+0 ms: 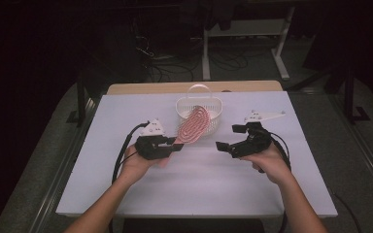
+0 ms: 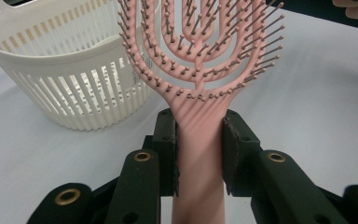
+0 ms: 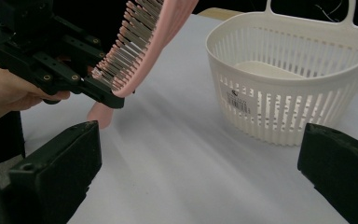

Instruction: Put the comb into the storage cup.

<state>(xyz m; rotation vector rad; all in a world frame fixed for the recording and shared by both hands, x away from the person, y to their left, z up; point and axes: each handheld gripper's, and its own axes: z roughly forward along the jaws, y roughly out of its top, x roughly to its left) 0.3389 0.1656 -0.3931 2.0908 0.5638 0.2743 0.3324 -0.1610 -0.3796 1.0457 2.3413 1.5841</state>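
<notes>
High view: left gripper point(image 1: 174, 144) lifts a pink hairbrush point(image 1: 193, 124) off the white table point(image 1: 194, 189), head tilted toward the near rim of the white basket point(image 1: 199, 108).
Left jaws: pinching the brush handle, pads pressed on both sides.
Right gripper point(image 1: 227, 139): right of the brush, apart from it, jaws spread, nothing between them.
Done: brush picked up and brought to the basket.
Left: likely carrying it over the rim, lowering, letting go.

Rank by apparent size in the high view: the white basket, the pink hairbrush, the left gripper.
1. White basket, largest.
2. Pink hairbrush and left gripper look about alike; the fingers hide part of the brush handle, so no ranking.
</notes>
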